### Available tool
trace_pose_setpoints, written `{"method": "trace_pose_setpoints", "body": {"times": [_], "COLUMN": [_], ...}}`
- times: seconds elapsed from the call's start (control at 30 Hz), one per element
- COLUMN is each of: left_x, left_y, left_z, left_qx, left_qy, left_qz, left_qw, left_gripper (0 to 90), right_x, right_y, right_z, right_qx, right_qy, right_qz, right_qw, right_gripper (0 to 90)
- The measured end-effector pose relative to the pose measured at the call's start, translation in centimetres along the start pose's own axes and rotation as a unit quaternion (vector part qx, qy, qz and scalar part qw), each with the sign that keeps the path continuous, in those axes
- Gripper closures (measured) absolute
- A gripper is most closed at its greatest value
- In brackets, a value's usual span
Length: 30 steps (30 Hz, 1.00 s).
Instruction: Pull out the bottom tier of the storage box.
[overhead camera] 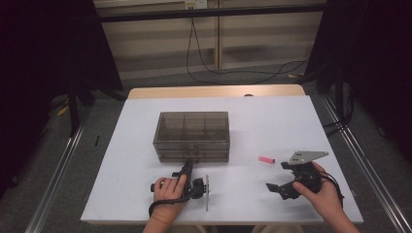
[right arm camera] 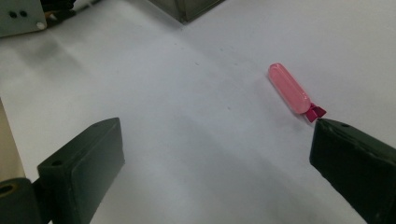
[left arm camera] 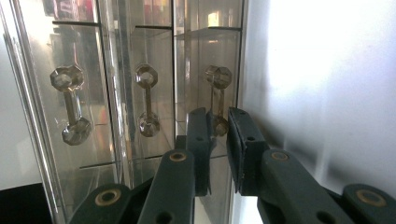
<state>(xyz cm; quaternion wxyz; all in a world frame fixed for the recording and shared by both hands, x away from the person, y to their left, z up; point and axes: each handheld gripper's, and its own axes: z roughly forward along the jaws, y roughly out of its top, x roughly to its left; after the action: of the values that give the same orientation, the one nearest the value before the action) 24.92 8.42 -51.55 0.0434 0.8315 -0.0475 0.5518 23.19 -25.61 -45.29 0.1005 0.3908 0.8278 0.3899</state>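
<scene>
A clear, smoke-tinted drawer box (overhead camera: 193, 135) stood near the middle of the white surface (overhead camera: 272, 121), its top showing a grid of compartments through the plastic. No contents could be made out in any of them. In the left gripper view its front was turned on its side, with three drawer fronts stacked next to one another, each carrying a faceted clear handle (left arm camera: 70, 105); the shelves behind them looked bare, though glare hid much of the inside.

The left gripper (overhead camera: 187, 167) reached up to the box's front edge. Its jaws had come nearly together around the handle (left arm camera: 217, 100) of the drawer at the end of the row; the pads sat tight on either side of the handle's lower knob, gripping it.

The right gripper (overhead camera: 279, 188) rested on the surface well to the right of the box, held in the person's hand (overhead camera: 323, 194). Its jaws stood wide apart with nothing between them. A small pink capsule (right arm camera: 288, 88) with a darker crimped end lay on the surface just beyond the tip of one right jaw, apart from the box and outside any drawer.
</scene>
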Motion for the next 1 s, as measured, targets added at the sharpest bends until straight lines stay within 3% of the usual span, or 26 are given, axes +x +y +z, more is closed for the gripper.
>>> {"method": "trace_pose_setpoints", "body": {"times": [0.03,0.1,0.83,0.9,1.0], "left_x": [-0.1,0.0,-0.4,-0.4,-0.5], "left_y": [-0.1,0.0,-0.2,-0.2,-0.2], "left_z": [-0.1,-0.2,-1.2,-1.4,-1.4], "left_qx": [0.001,0.002,-0.006,-0.004,-0.005], "left_qy": [-0.005,0.0,-0.008,-0.004,-0.012], "left_qz": [-0.004,0.007,-0.003,0.006,-0.005], "left_qw": [1.0,1.0,0.9999,1.0,0.9999], "left_gripper": [80.2,80.3,80.1,80.1,80.1], "right_x": [0.0,0.0,0.1,0.2,0.2], "right_y": [0.0,0.0,0.1,0.1,0.1], "right_z": [0.0,0.0,0.3,0.3,0.3], "right_qx": [0.001,0.001,0.002,0.003,0.004], "right_qy": [-0.001,-0.001,0.002,0.001,0.001], "right_qz": [0.0,0.001,-0.003,-0.004,-0.003], "right_qw": [1.0,1.0,1.0,1.0,1.0], "right_gripper": [2.7,2.7,2.8,2.7,2.8]}}
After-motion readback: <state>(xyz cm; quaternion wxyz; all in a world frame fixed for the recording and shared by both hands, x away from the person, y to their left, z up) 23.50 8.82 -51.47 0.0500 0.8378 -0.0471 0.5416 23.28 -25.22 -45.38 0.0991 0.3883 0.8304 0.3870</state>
